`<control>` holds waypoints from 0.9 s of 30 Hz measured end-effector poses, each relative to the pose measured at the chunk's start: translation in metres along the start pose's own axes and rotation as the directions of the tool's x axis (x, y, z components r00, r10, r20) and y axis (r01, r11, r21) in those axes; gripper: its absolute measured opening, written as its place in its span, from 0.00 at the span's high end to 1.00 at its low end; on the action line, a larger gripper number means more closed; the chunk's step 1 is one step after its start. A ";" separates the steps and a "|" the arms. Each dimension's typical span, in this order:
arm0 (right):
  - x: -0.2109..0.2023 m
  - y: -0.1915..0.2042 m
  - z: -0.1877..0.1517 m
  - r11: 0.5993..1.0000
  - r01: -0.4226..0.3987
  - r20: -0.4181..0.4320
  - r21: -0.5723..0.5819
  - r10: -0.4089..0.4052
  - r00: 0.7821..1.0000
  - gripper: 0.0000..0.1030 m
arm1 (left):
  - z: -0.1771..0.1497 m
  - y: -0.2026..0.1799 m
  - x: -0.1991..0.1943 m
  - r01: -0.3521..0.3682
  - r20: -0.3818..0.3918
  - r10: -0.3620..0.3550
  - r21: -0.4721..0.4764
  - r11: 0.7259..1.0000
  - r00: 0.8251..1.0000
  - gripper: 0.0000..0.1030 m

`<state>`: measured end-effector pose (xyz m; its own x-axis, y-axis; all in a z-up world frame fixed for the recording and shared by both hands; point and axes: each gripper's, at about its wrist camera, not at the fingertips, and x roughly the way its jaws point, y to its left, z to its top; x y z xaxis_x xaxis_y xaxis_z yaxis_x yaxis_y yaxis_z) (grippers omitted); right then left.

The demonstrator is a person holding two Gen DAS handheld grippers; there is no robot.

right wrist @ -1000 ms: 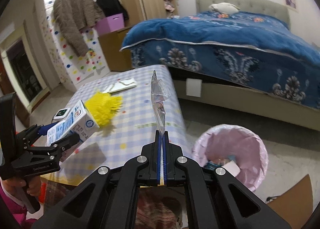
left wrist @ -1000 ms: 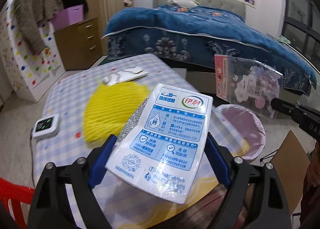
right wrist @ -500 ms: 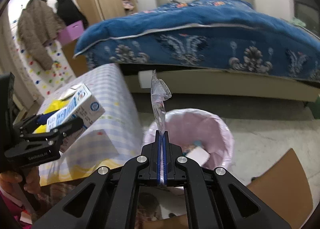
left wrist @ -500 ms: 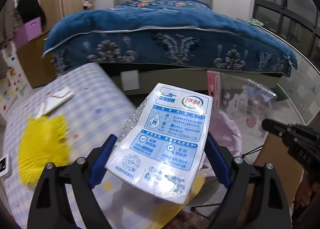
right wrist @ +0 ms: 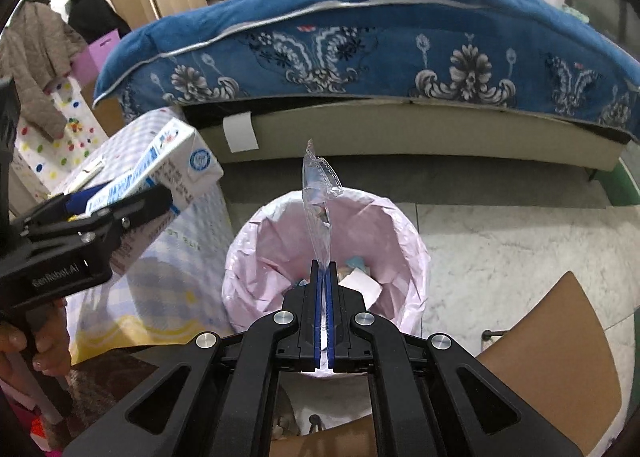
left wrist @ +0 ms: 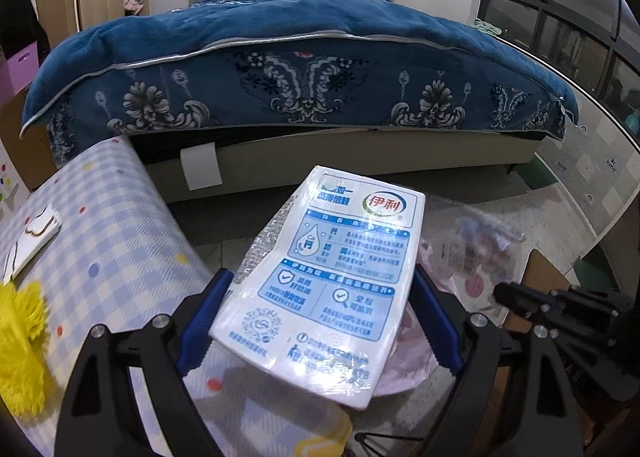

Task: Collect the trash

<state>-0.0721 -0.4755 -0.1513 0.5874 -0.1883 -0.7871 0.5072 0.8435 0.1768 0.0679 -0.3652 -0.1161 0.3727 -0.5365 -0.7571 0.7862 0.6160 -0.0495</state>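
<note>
Trash fills both tools at once. A white-and-blue milk carton [left wrist: 332, 281] sits clamped between the blue fingers [left wrist: 202, 317] of the left gripper [left wrist: 320, 321], its printed face turned up toward that camera and its top end tilted away from the tool. Beneath and ahead of the carton's far-right edge lies the pink-lined trash bin [left wrist: 404, 353], mostly hidden behind the carton; to the tool's left runs the checked table [left wrist: 116, 245], with a yellow fuzzy thing [left wrist: 20, 341] near that edge.

From the right wrist, the right gripper [right wrist: 323, 321] has its jaws pressed nearly together on a clear plastic wrapper [right wrist: 318, 213] — the thin film stands upright out of the fingertips, edge-on. Directly ahead of and below this tool is the bin's open mouth [right wrist: 280, 225], its pink liner folded over the rim, with a few scraps of paper lying inside. The wrapper hangs over that opening. Off to the left of the right tool, the left gripper [right wrist: 132, 209] holds the carton [right wrist: 172, 165] just above the table's corner [right wrist: 200, 241], beside the bin but apart from it. A blue-quilted bed [right wrist: 360, 49] spans the background beyond both.
</note>
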 end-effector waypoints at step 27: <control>-0.047 0.085 0.010 0.992 -0.058 0.071 -0.113 0.066 0.995 0.68 | -0.054 0.085 -0.117 -0.214 0.078 0.225 -0.123 0.969 0.971 0.07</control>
<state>-0.0500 -0.3999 -0.0934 0.6628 -0.1674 -0.7299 0.3981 0.9043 0.1541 0.0639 -0.2186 -0.0669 0.5774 -0.4278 -0.6954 0.6212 0.7829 0.0341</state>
